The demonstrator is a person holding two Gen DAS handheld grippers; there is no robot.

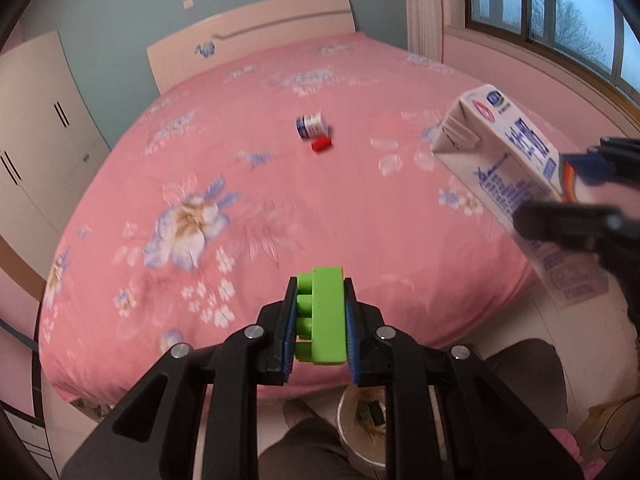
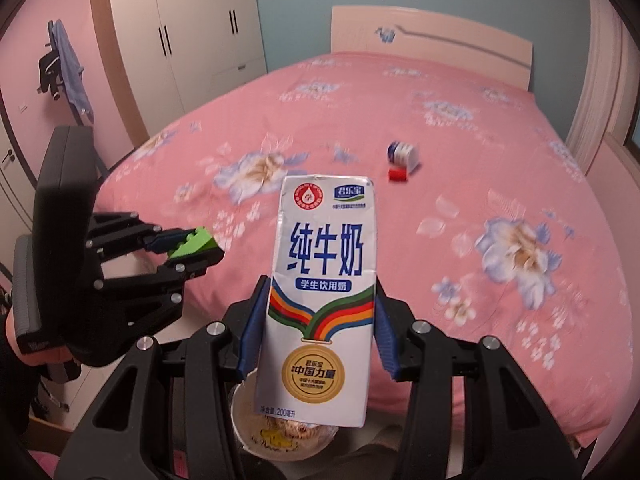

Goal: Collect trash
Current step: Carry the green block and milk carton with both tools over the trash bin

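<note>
My left gripper [image 1: 320,320] is shut on a green toy brick [image 1: 322,316], held over the foot of the bed; the same left gripper [image 2: 196,250] and brick [image 2: 192,242] show at the left of the right wrist view. My right gripper [image 2: 318,328] is shut on a white milk carton [image 2: 320,280], standing upright between the blue pads; the carton [image 1: 516,168] appears tilted at the right of the left wrist view. Below both grippers sits a white bin [image 2: 280,440], partly hidden, with scraps inside. A small blue-white bottle [image 1: 311,125] and a red cap [image 1: 322,145] lie mid-bed.
The pink flowered bedspread [image 1: 240,200] fills most of both views, with a headboard [image 2: 432,40] behind. A wardrobe [image 2: 180,40] stands at the left and a window [image 1: 560,8] at the right. A person's trouser leg [image 1: 304,448] is beside the bin [image 1: 362,420].
</note>
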